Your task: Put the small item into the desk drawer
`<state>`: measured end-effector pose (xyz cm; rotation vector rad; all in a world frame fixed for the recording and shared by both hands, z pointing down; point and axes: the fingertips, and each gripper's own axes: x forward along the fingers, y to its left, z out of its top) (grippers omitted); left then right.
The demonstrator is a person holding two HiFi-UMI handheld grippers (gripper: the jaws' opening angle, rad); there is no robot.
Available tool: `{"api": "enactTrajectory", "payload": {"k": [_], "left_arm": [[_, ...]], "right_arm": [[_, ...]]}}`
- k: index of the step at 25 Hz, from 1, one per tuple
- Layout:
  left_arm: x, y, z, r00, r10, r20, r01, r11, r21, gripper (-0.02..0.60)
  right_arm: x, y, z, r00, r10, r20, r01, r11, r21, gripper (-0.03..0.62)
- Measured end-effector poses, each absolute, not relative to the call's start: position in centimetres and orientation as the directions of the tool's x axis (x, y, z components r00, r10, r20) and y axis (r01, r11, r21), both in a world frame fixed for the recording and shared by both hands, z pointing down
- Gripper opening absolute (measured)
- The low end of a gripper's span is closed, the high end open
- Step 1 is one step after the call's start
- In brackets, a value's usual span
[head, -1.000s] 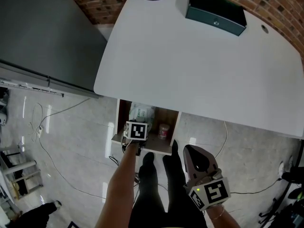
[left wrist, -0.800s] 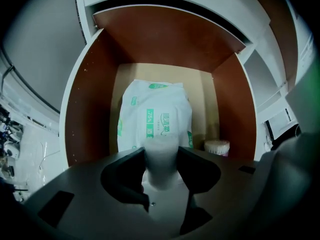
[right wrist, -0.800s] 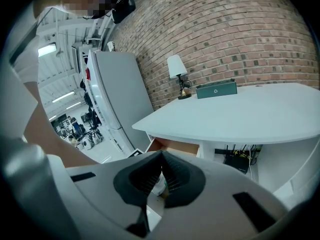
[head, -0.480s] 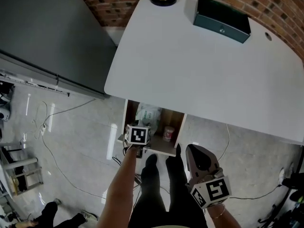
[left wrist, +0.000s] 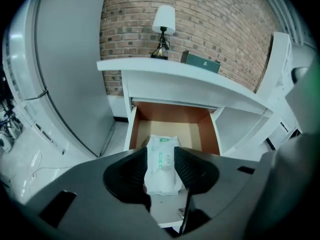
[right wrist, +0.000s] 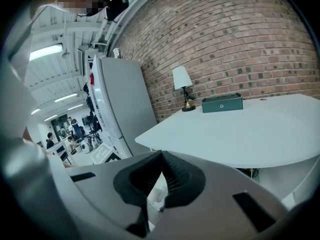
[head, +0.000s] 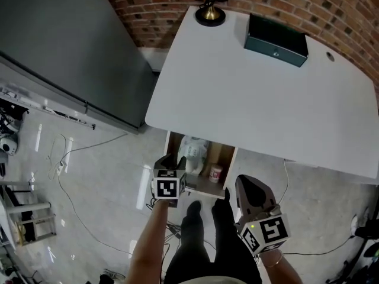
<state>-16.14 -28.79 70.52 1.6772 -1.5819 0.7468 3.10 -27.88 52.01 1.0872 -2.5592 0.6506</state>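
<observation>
Head view: the open desk drawer [head: 203, 187] is jutting out from under the white desk's [head: 266, 99] front edge, with bare floor lying around it. A white tissue pack [head: 194, 152] and a small red-lidded jar [head: 215, 173] are lying inside.

Left gripper view: the left gripper's [left wrist: 160, 151] jaws are closing while still released. The pack is lying beyond them, untouched, and its green print is proving too small for reading.

Right gripper view: the right gripper's [right wrist: 161, 156] jaws are being held clenched together, empty, below the desk's edge.

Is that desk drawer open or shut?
Open: the drawer sticks out beneath the desk, with a white packet lying inside.
</observation>
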Motion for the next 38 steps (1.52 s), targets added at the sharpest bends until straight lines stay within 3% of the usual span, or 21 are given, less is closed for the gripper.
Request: {"api": "enactTrajectory", "payload": {"k": [13, 38], "left_arm": [[-16.5, -26.7, 55.9, 0.076, -0.785, 0.615, -0.994, -0.013, 0.107, 0.078], [-19.1, -16.5, 41.7, 0.122, -0.911, 0.393, -0.992, -0.095, 0.089, 0.029]], "right_arm": [[3.5, -26.4, 45.4, -0.625, -0.701, 0.343, -0.78, 0.577, -0.243, 0.008], [1.6, -17.6, 37.3, -0.553, -0.801, 0.228, -0.831, 0.51, -0.224, 0.006]]}}
